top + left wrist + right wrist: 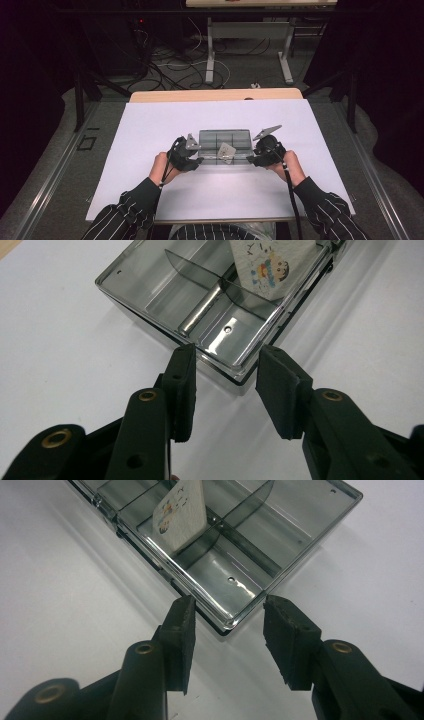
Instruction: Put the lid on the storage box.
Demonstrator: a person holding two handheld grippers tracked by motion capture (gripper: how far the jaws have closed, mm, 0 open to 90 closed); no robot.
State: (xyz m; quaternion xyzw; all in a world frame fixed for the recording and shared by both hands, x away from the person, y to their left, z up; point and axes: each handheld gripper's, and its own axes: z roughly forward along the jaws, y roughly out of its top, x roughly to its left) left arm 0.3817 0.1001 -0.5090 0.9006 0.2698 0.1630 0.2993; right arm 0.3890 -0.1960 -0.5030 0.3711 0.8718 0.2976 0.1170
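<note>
A clear grey plastic box with divided compartments lies open on the white sheet in front of the person. A small white card printed with a cartoon figure leans in it at the near side. My left gripper is at the box's near-left corner and my right gripper at its near-right corner. In the left gripper view the left gripper is open, its pads on either side of a corner of the box without pressing it; the card stands farther in. The right gripper straddles another corner of the box the same way, with the card beyond.
The white sheet covers most of the wooden table, with bare room on all sides of the box. Behind the table, cables lie on the floor by the legs of another table. Striped sleeves enter from the bottom.
</note>
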